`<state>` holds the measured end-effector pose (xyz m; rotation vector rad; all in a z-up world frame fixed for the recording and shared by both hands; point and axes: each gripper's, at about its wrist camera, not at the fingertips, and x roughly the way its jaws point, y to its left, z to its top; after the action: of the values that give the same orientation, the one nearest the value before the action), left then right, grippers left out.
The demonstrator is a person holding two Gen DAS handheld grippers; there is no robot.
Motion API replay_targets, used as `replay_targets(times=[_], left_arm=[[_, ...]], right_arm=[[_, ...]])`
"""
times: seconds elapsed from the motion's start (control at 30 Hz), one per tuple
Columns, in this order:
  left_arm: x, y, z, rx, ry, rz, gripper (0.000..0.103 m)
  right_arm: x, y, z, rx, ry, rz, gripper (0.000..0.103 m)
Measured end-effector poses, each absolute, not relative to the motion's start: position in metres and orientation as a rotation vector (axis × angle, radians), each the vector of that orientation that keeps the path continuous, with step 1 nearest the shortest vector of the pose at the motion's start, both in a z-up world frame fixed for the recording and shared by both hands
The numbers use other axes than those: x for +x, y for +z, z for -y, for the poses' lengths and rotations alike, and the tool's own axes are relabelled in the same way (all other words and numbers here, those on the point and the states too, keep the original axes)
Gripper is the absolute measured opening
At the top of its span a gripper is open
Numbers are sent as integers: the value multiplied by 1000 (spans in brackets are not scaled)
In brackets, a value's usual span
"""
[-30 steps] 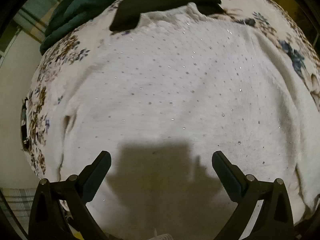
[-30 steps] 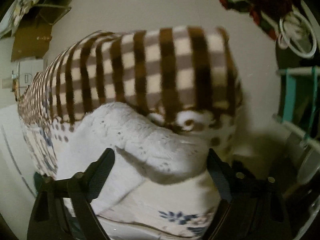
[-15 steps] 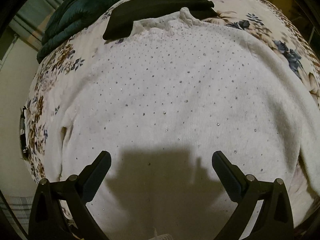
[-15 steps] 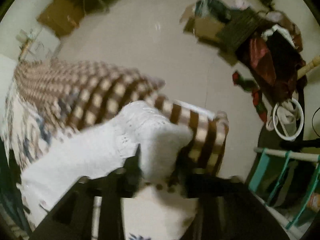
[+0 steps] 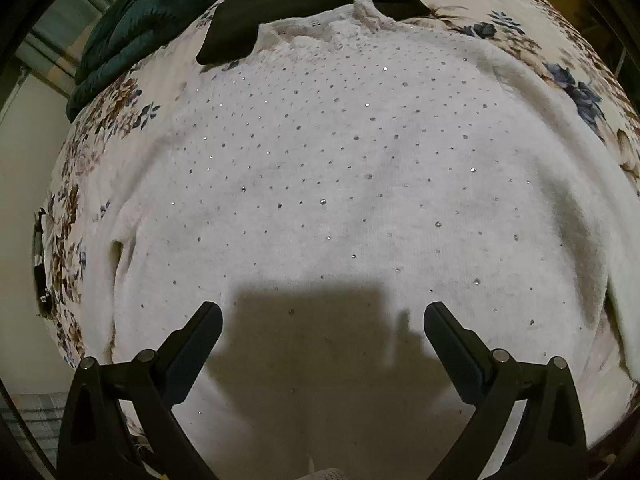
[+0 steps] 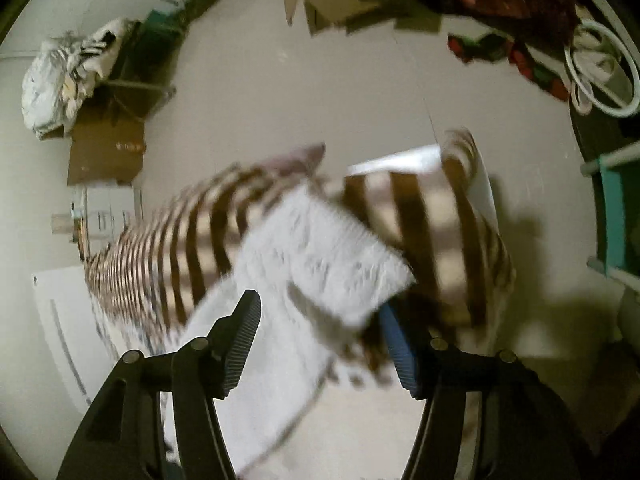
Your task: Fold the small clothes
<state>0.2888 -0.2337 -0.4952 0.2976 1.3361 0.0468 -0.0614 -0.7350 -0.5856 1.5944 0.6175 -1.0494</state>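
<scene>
1. Left wrist view: our white sweater (image 5: 340, 184) lies spread flat on the floral bedcover (image 5: 576, 92), not yet folded, we judge; the left gripper (image 5: 322, 334) hangs above it, jaws wide, holding nothing.
2. Our right gripper (image 6: 320, 340) is opening, the sweater's sleeve (image 6: 320, 264) between its jaws; whether they press it, we cannot tell.
3. A cardboard box (image 6: 332, 4) stands on the floor, contents unclear.

The right gripper (image 6: 320, 320) was opening, a blurred white sleeve (image 6: 320, 268) lying between its fingers, apparently touching neither pad, over the brown checked blanket (image 6: 404, 208) at the bed's corner.
</scene>
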Motion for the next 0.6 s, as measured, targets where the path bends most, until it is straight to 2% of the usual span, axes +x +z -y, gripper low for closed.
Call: replay_targets(times=[0.03, 0.07, 0.1, 0.23, 0.47, 0.6], left_arm=[[289, -496, 233, 295, 50, -1337, 103], [289, -497, 231, 291, 54, -1338, 103], [290, -497, 229, 284, 59, -1339, 103], [294, -492, 213, 242, 84, -1332, 103], [301, -480, 174, 156, 121, -1310, 103], [305, -476, 153, 125, 138, -1297, 103]], right_arm=[[-60, -584, 738, 1569, -1066, -611, 38], [-55, -582, 744, 1534, -1085, -622, 28], [-48, -579, 747, 1503, -1103, -640, 13], [-21, -543, 759, 1356, -1117, -659, 10], [17, -412, 785, 1111, -1101, -501, 9], [69, -359, 772, 996, -1008, -497, 10]])
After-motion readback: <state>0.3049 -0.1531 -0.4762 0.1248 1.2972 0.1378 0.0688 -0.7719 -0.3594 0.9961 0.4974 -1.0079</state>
